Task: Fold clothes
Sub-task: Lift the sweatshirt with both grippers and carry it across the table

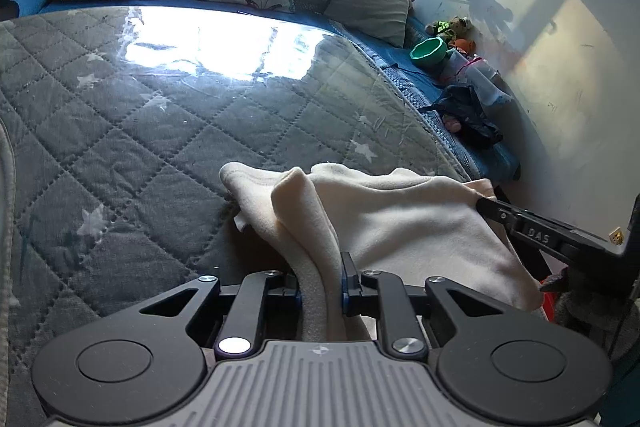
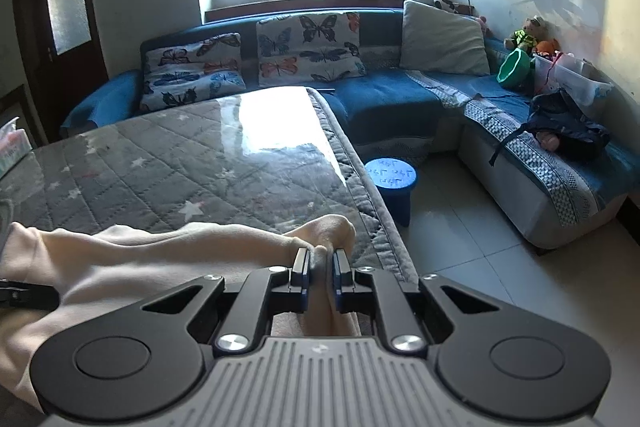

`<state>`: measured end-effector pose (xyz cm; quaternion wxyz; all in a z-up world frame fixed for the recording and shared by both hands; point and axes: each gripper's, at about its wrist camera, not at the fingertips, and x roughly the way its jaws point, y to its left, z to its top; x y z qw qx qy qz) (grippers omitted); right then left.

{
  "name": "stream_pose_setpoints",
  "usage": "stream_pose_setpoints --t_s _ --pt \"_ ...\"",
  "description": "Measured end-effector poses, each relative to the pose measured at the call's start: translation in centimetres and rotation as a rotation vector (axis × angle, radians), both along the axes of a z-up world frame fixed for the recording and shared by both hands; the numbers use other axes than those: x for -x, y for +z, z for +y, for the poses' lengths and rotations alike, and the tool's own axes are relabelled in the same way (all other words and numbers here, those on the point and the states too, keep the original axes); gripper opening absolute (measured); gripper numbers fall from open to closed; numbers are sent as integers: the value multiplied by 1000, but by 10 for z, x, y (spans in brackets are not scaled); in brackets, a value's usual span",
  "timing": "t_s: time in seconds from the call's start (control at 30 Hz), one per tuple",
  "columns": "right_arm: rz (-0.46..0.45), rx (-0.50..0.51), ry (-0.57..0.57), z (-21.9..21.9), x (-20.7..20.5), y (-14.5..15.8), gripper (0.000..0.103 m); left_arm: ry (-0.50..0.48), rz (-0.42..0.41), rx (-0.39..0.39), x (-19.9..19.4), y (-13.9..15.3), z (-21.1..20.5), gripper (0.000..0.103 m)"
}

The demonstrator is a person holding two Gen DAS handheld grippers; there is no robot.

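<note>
Cream fleece garment (image 1: pixel 400 219) at the quilted table's (image 2: pixel 168 163) near right edge, pinched in folds by left gripper (image 1: pixel 320 283) and right gripper (image 2: pixel 320 267).

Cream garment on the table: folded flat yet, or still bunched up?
Still bunched. The cream garment lies in loose humps on the quilted table, with gathered cloth pinched in the left tool and the right tool.
</note>
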<state>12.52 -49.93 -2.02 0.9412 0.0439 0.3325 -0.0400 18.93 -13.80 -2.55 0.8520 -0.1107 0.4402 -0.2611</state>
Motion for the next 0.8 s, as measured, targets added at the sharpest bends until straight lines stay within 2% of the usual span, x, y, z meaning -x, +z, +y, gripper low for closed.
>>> stream_pose_setpoints --t_s 0.1,0.17,0.33,0.63,0.8 --pt "14 0 -9 -1 -3 -3 12 4 -6 -4 1 1 2 23" --pt "13 2 -8 -2 -1 -2 19 4 -16 -12 2 2 3 26" --pt "3 14 -3 -6 11 6 20 24 -40 -38 5 6 8 41" --pt "-47 5 91 4 65 17 19 106 -49 -53 4 8 26 43" --pt "-20 0 108 8 80 6 19 140 -63 -82 3 7 32 42"
